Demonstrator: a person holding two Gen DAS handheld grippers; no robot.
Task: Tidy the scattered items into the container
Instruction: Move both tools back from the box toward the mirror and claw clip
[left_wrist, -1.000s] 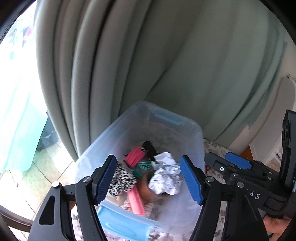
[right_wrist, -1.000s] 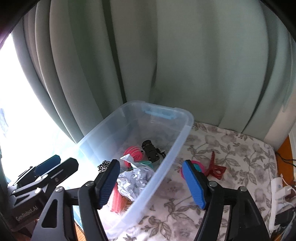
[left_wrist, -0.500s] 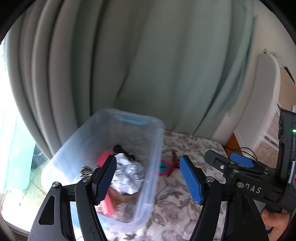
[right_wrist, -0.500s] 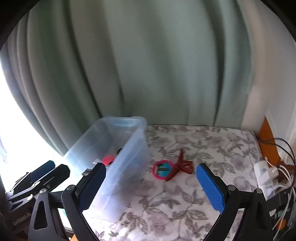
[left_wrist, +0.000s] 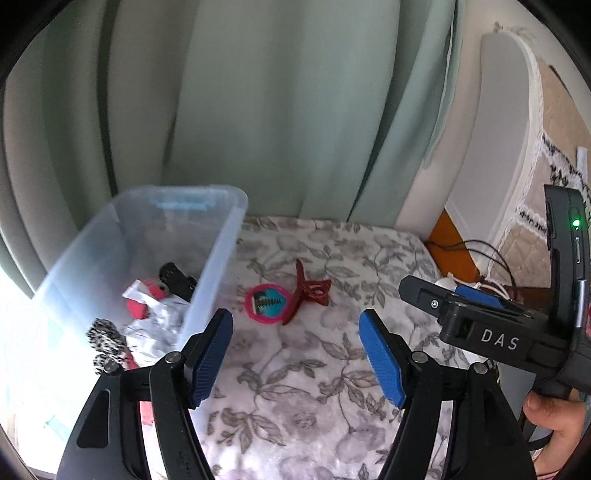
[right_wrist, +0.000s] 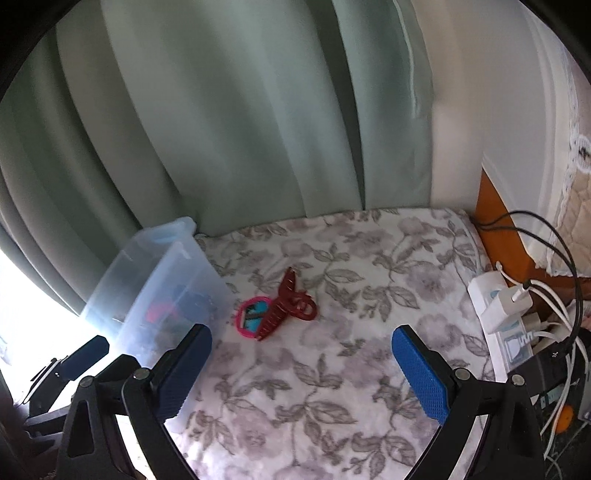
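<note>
A clear plastic bin (left_wrist: 218, 236) stands at the left on the floral cloth and holds foil, a pink item, a black item and a leopard-print item; it also shows in the right wrist view (right_wrist: 162, 273). A red claw hair clip (left_wrist: 310, 290) (right_wrist: 290, 306) lies on the cloth, touching a round pink compact (left_wrist: 267, 303) (right_wrist: 252, 316), just right of the bin. My left gripper (left_wrist: 295, 354) is open and empty, near the bin's front corner. My right gripper (right_wrist: 301, 369) is open wide and empty, in front of the clip.
Green curtains hang behind the bin and cloth. A white power strip (right_wrist: 498, 306) with chargers and cables lies at the right edge. An orange surface (left_wrist: 448, 243) and a mattress edge are at the far right. The right gripper's body (left_wrist: 480, 328) shows in the left wrist view.
Both grippers have swung right, away from the bin and toward the clip and compact. The right gripper has opened wider. Nothing was picked up.
</note>
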